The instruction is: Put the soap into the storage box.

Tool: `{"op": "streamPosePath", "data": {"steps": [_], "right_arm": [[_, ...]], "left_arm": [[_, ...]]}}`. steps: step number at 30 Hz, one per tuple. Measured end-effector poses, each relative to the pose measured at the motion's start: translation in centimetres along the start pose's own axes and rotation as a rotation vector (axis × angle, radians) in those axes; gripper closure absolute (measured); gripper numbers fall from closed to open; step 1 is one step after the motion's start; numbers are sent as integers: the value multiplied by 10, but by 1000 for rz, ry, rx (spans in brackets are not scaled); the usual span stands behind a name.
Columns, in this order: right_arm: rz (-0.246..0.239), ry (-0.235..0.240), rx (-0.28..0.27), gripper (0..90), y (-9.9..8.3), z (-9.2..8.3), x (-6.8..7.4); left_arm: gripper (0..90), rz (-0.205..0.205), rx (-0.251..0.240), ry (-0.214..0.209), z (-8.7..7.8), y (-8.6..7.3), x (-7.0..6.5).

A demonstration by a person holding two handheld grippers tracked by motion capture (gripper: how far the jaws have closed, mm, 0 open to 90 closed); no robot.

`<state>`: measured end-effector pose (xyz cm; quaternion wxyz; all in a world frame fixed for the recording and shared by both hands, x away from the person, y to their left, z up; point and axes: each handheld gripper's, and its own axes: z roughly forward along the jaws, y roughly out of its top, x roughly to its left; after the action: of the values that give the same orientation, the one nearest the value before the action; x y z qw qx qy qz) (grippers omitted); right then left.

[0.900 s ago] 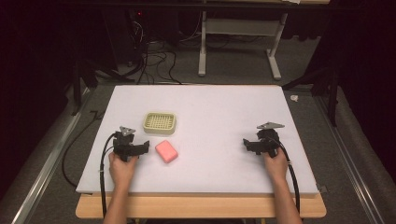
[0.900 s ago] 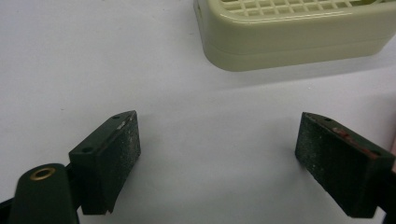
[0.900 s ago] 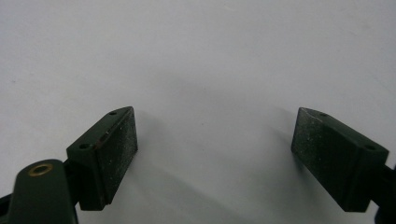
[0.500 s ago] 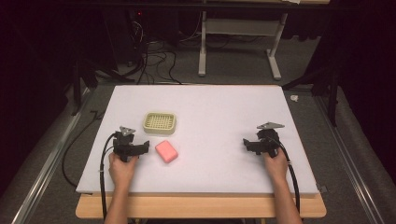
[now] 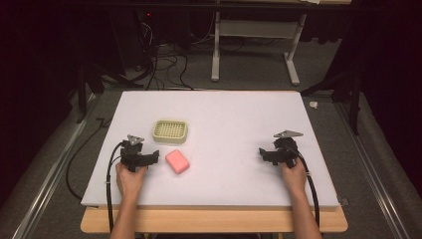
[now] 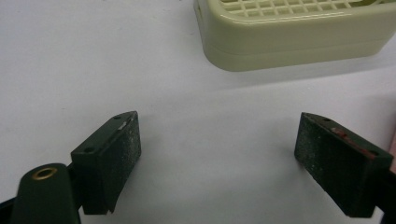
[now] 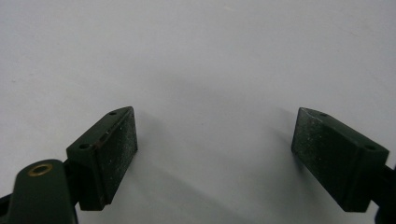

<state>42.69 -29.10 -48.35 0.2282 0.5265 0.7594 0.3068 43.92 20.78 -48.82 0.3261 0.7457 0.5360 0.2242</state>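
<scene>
A pink soap bar [image 5: 177,161] lies on the white table [image 5: 224,119], just right of my left gripper [image 5: 153,158]. Behind it sits a pale yellow-green soap dish [image 5: 170,130] with a grid top, upright, whose near wall [image 6: 299,44] shows in the left gripper view. That gripper [image 6: 218,154] rests low on the table, open, nothing between its jaws; a sliver of pink [image 6: 393,142] shows at the right edge. My right gripper [image 5: 262,152] rests at the table's right side, open [image 7: 215,154] over bare white surface.
The table's front edge [image 5: 214,205] runs just behind the hands. Cables [image 5: 164,64] and a metal stand [image 5: 254,45] sit on the floor beyond the far edge. Black cables trail from both grippers along the forearms.
</scene>
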Motion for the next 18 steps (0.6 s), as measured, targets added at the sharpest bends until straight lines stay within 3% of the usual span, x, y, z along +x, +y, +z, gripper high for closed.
{"op": "streamPosePath", "data": {"steps": [11, 18], "right_arm": [[0, 0, 0, 151, 0, 0, 0], [-3, 0, 0, 151, 0, 0, 0]], "left_arm": [[143, 13, -7, -21, -5, 0, -2], [149, -10, -42, -53, -12, -3, -1]]}}
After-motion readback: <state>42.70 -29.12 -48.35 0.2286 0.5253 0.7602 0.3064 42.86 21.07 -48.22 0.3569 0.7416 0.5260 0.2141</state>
